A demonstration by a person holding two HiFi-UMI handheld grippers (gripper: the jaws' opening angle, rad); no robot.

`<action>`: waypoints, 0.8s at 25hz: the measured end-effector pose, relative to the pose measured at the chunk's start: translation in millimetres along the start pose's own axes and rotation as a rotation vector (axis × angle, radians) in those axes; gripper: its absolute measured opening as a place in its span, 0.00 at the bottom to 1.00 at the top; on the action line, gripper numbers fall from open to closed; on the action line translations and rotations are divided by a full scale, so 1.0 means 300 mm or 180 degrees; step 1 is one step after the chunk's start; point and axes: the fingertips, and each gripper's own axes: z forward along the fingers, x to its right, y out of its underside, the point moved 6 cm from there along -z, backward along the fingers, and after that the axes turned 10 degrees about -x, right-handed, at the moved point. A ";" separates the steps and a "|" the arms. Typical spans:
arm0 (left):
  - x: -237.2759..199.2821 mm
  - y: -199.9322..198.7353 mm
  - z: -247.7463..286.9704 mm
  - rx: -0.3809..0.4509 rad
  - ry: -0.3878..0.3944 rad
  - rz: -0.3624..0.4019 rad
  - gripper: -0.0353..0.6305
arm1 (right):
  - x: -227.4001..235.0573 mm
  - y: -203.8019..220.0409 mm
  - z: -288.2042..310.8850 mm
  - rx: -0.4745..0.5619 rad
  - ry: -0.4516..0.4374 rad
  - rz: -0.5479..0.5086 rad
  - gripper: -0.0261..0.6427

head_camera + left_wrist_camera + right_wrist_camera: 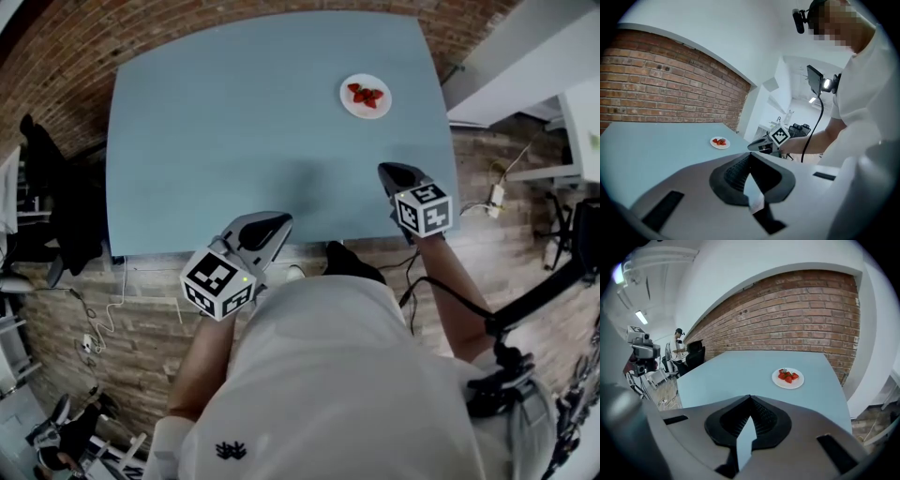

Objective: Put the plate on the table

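Lying near the far right corner of the bench (234, 141), the plate (366, 113) held strawberries (366, 95), while left tool (278, 223) and right tool (386, 172) were closed, empty.

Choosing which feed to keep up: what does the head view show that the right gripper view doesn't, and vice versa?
Head view only: the left gripper, the marker cube on the right gripper, the person's white shirt. Right gripper view only: that gripper's jaws shut with nothing between them, and a ceiling light. Both: the white plate with strawberries on the blue table, and the brick wall.
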 end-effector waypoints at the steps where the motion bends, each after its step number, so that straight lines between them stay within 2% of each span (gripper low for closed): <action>1: 0.015 0.018 -0.019 0.0011 0.0020 0.0022 0.05 | -0.045 0.014 -0.027 0.0016 -0.0008 -0.0008 0.05; 11: 0.144 0.247 -0.186 -0.0021 0.0272 0.0135 0.05 | -0.460 0.170 -0.274 0.0181 -0.0093 -0.0053 0.05; 20: 0.248 0.288 -0.253 0.0128 0.0381 0.0266 0.05 | -0.650 0.294 -0.427 0.0160 -0.0125 -0.0170 0.05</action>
